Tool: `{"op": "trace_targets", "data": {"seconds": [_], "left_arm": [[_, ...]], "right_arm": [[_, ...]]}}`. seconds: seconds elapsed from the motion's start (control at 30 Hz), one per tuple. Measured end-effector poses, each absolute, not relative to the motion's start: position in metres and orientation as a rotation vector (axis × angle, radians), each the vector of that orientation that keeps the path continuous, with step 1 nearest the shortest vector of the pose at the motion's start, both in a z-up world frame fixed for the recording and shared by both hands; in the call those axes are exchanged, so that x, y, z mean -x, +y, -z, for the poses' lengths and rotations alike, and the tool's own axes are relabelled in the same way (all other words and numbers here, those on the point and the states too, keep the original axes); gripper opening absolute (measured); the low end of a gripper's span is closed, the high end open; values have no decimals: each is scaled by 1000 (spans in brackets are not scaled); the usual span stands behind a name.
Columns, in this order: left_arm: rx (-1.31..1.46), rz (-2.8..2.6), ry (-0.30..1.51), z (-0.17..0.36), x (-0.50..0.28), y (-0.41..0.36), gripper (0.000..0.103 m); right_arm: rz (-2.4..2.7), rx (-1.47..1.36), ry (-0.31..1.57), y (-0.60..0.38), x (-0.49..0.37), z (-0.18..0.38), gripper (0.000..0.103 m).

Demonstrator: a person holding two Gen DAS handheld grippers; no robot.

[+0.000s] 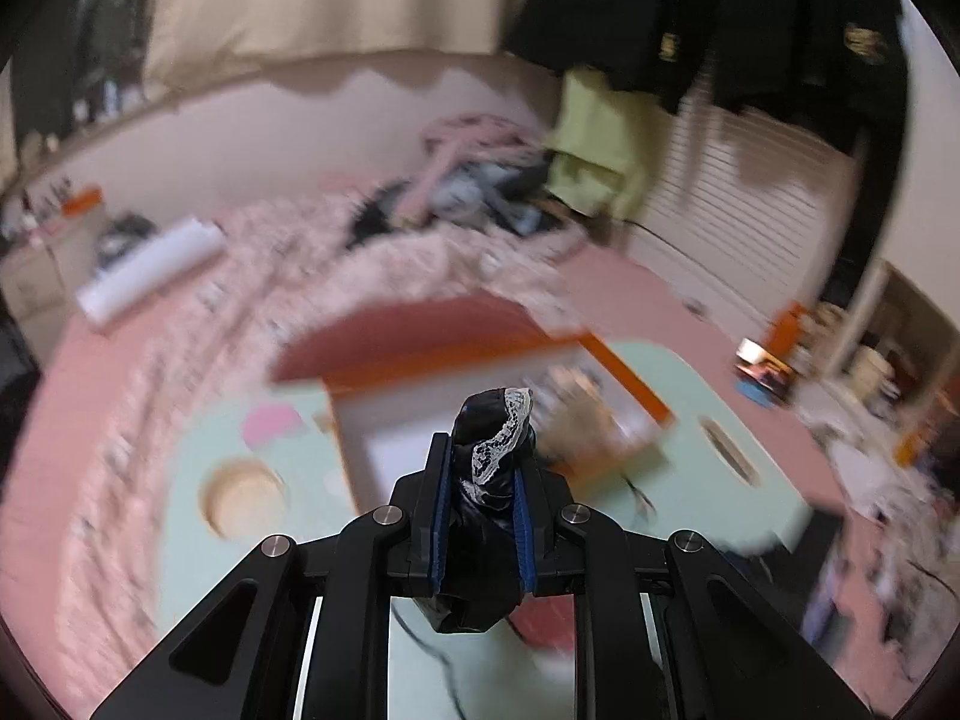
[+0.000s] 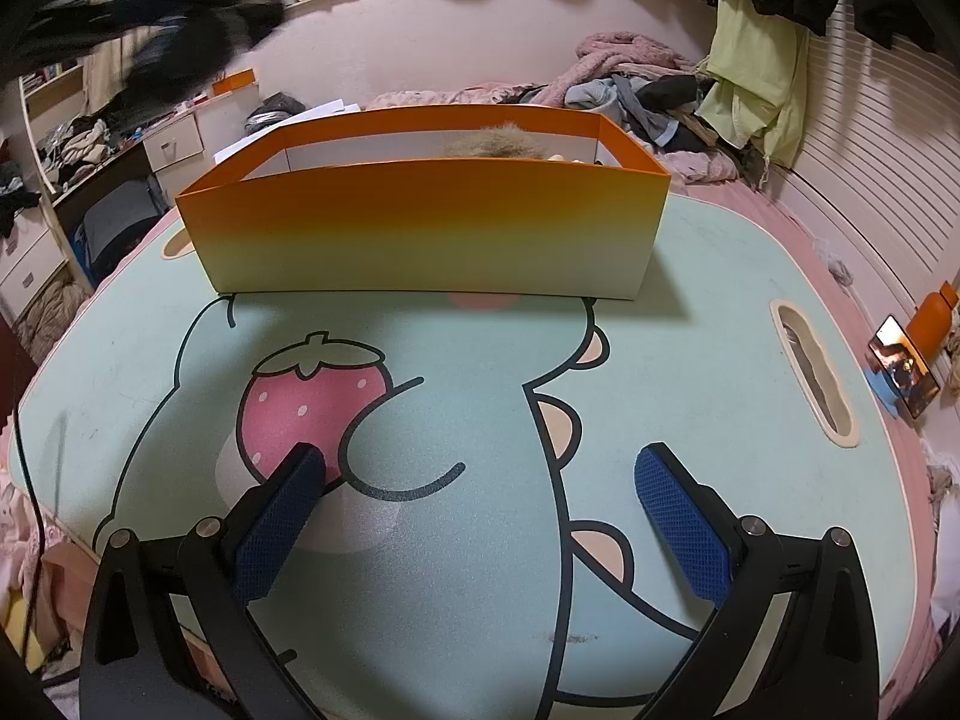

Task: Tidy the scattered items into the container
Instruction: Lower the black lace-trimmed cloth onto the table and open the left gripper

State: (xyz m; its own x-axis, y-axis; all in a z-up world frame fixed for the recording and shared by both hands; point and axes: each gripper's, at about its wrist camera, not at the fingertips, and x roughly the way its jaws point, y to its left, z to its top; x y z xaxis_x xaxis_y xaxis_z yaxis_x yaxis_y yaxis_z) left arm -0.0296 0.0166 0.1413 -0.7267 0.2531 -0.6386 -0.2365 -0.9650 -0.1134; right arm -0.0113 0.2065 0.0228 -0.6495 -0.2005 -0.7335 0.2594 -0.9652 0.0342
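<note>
My left gripper (image 1: 480, 480) is shut on a black cloth item with white lace trim (image 1: 492, 438), held in the air above the orange box (image 1: 498, 360); this view is motion-blurred. A furry brown item (image 1: 576, 420) lies inside the box. In the right wrist view the orange box (image 2: 420, 228) stands on the mint-green cartoon table (image 2: 480, 390), with the furry item (image 2: 492, 141) showing over its rim. My right gripper (image 2: 480, 468) is open and empty, low over the table in front of the box. The left gripper shows as a dark blur at the upper left (image 2: 150, 30).
The table has a slot handle (image 2: 810, 372) at its right side. A phone on a blue stand (image 2: 903, 366) and an orange bottle (image 2: 930, 318) sit to the right. A bed with piled clothes (image 2: 630, 78) lies behind. Drawers (image 2: 174, 144) stand at the left.
</note>
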Motion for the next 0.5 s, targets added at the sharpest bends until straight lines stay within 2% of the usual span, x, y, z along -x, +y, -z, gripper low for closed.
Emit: {"op": "trace_targets", "data": {"seconds": [0.13,0.23,0.3,0.37,0.47,0.5], "left_arm": [[1092,-2639,-65,-91,19,21,18],[1153,-2662,-89,-60,24,17,28],[1167,-2709,-87,-49,25,17,60],[1139,-2795,-35,-43,16,16,74],[1102,-2861,19,-41,-4,18,80],[1093,-2856,15,-43,-9,16,86]], "right_arm": [[2643,-1162,108,206,12,-23,103],[2643,-1160,107,207,12,-23,103],[2643,-1159,107,208,12,-23,103],[2643,-1158,106,208,11,-22,103],[2643,-1158,106,209,11,-22,103],[2643,-1158,106,209,11,-22,103]]}}
